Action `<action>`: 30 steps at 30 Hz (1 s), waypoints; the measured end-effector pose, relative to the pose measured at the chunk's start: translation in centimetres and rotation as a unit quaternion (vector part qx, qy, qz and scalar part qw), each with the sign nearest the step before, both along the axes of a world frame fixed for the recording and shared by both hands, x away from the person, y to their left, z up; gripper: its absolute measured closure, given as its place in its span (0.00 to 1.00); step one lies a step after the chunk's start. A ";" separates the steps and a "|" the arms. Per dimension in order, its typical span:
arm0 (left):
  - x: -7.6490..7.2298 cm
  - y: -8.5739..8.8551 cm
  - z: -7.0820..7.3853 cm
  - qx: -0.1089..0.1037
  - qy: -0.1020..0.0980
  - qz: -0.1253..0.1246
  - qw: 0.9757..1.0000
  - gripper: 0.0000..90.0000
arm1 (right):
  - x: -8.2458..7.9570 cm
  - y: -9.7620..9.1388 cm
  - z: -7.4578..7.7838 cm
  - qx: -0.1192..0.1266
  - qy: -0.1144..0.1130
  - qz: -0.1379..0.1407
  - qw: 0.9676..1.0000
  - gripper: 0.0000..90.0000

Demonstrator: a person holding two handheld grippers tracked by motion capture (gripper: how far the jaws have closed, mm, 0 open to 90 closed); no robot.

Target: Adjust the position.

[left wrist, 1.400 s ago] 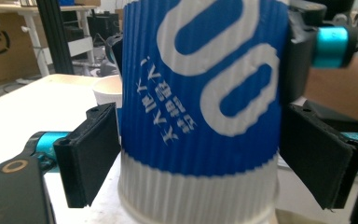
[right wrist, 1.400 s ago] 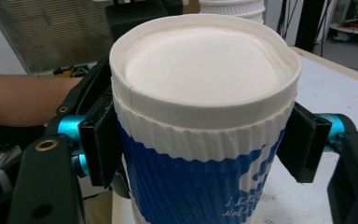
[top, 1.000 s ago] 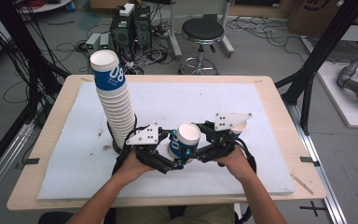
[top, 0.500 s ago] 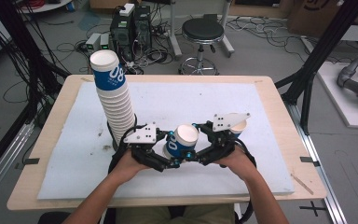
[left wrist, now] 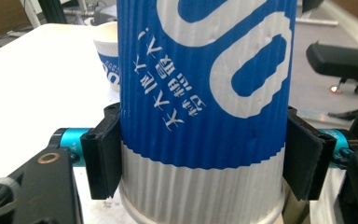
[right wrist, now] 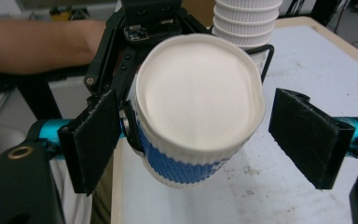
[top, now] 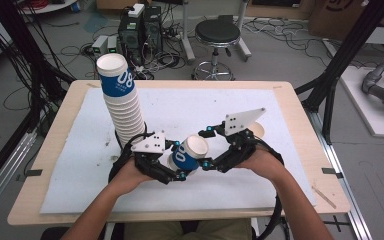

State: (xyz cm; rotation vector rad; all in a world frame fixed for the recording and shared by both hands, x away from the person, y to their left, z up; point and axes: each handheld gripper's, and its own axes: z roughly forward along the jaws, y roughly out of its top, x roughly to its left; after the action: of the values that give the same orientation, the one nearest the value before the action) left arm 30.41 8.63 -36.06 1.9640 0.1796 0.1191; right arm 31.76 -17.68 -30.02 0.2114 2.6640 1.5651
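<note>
A blue-and-white ribbed paper cup (top: pixel 187 152) is tilted with its mouth toward my right gripper. My left gripper (top: pixel 180 162) is shut on its lower body; in the left gripper view both pads (left wrist: pixel 103 154) press the cup (left wrist: pixel 205 116). My right gripper (top: pixel 207 150) stands open around the rim. In the right gripper view the cup's white inside (right wrist: pixel 198 98) faces the camera, the left pad (right wrist: pixel 93 140) close beside it and the right pad well apart. A tall stack of the same cups (top: pixel 125 105) rises just left of my left gripper.
A white mat (top: pixel 305 165) covers the wooden table (top: pixel 300 95). Another cup (top: pixel 257 131) sits behind my right gripper, seen also in the left gripper view (left wrist: pixel 107 56). A stool (top: pixel 216 35) and computers (top: pixel 137 27) stand on the floor beyond the far edge.
The held cup has tipped over further, its mouth turning toward the right gripper. The right gripper has come in around the rim, its top plate a little higher.
</note>
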 end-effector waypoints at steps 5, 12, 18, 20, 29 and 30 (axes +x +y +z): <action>-0.1 -0.1 0.2 0.021 -0.003 0.002 1.000 0.29 | 0.3 1.1 1.3 -0.039 -0.010 0.026 0.999 0.19; -0.3 -0.3 0.2 0.044 -0.004 0.004 0.999 0.29 | 0.7 2.7 1.6 -0.107 -0.011 0.052 0.993 0.19; -0.4 -0.4 0.1 0.060 -0.013 0.000 0.998 0.29 | 1.0 3.9 0.9 -0.155 -0.001 0.077 0.985 0.24; -0.4 -0.5 0.1 0.061 -0.014 0.000 0.998 0.29 | 1.1 4.1 0.6 -0.164 0.005 0.083 0.983 0.25; -0.4 -0.3 0.1 0.064 -0.016 -0.005 0.998 0.29 | 1.4 4.5 0.2 -0.176 0.014 0.081 0.981 0.32; -0.4 -0.3 0.1 0.064 -0.016 -0.004 0.998 0.29 | 1.5 4.4 0.2 -0.174 0.015 0.081 0.981 0.32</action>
State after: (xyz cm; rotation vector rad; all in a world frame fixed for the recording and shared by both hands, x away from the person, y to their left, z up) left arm 30.04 8.33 -35.97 2.0889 0.1460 0.1587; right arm 33.22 -13.24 -29.82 0.0023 2.9838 1.1053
